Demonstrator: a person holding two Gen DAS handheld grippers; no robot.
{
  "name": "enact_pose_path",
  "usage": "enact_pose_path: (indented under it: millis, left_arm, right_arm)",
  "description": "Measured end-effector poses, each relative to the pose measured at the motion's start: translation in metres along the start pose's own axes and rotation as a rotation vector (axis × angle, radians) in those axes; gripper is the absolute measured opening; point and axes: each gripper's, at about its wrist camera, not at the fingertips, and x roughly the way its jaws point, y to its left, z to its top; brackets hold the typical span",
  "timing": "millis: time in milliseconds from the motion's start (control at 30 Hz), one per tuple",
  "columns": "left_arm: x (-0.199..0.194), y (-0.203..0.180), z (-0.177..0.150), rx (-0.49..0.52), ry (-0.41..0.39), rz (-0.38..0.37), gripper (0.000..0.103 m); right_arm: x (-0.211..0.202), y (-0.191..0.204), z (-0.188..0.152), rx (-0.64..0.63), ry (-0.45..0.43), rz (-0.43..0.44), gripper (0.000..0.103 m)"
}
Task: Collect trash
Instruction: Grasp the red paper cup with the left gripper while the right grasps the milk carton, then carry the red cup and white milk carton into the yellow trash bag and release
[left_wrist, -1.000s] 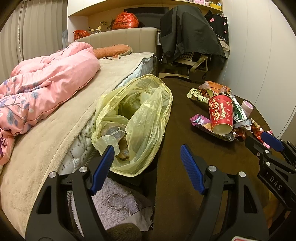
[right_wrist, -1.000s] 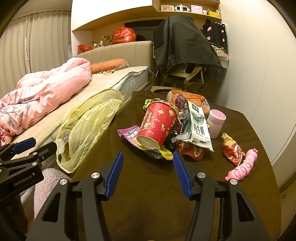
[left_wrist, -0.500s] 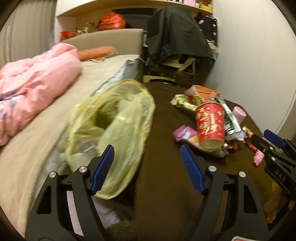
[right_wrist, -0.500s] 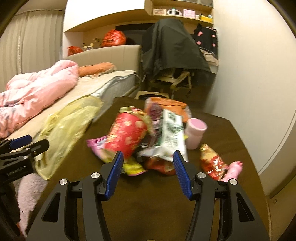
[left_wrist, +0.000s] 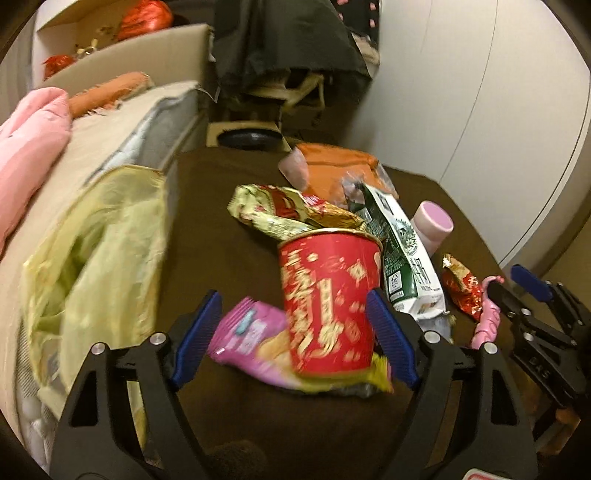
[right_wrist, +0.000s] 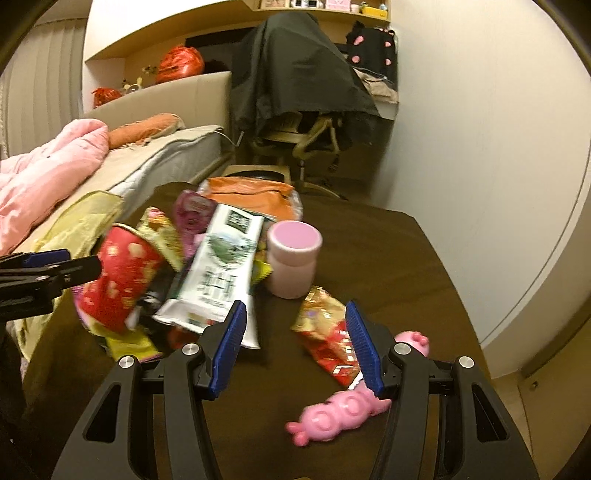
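Observation:
A heap of trash lies on the dark brown table: a red paper cup on its side, a pink wrapper, a gold wrapper, a green-and-white carton and a red-gold wrapper. My left gripper is open, its jaws on either side of the red cup and pink wrapper. My right gripper is open, the red-gold wrapper between its jaws. A yellow plastic bag hangs open at the table's left edge.
A pink-lidded jar, an orange pouch and a pink toy are on the table too. A bed with a pink duvet runs along the left. A chair draped in black stands behind.
Both grippers have moved right and forward. The left one went from the yellow bag to the red cup; the right one went from the cup to the red-gold wrapper.

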Motion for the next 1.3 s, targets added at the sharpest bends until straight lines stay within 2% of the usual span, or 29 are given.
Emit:
enact_pose_path:
  millis: [67,200,367,567,667,767,933,1067,1167,1300]
  left_arm:
    - [0.017,-0.002,0.004,-0.013,0.048,-0.053,0.066]
    - [0.038,-0.002,0.002,-0.048,0.135,-0.082,0.056]
    - [0.02,0.01,-0.004,-0.076,0.111,-0.157,0.053]
    - [-0.022,0.019,-0.011,-0.054,0.061,-0.196,0.053]
    - [-0.035,0.026,-0.014,-0.049,0.032,-0.18,0.053]
    - [-0.041,0.035,-0.019,-0.056,0.018,-0.146,0.053]
    - [-0.049,0.051,-0.025,-0.078,-0.008,-0.105,0.053]
    - [-0.049,0.061,-0.029,-0.087,-0.005,-0.074,0.053]
    - [-0.055,0.068,-0.033,-0.087,-0.018,-0.064,0.053]
    - [-0.062,0.076,-0.037,-0.096,-0.039,-0.069,0.053]
  right_arm:
    - [-0.001,-0.008,-0.005,0.01,0.01,-0.011,0.053]
    - [-0.003,-0.027,-0.018,0.027,0.038,-0.045,0.053]
    - [-0.006,-0.039,-0.022,0.052,0.052,-0.025,0.053]
    - [0.012,-0.009,-0.001,0.043,0.083,0.154,0.053]
    - [0.028,0.015,0.02,0.021,0.085,0.215,0.053]
    - [0.055,0.037,0.04,0.006,0.13,0.252,0.053]
    - [0.099,0.055,0.056,-0.018,0.242,0.192,0.053]
    - [0.108,0.058,0.059,-0.022,0.283,0.17,0.053]
    - [0.11,0.057,0.055,-0.01,0.305,0.183,0.048]
    - [0.094,0.059,0.053,-0.029,0.275,0.153,0.047]
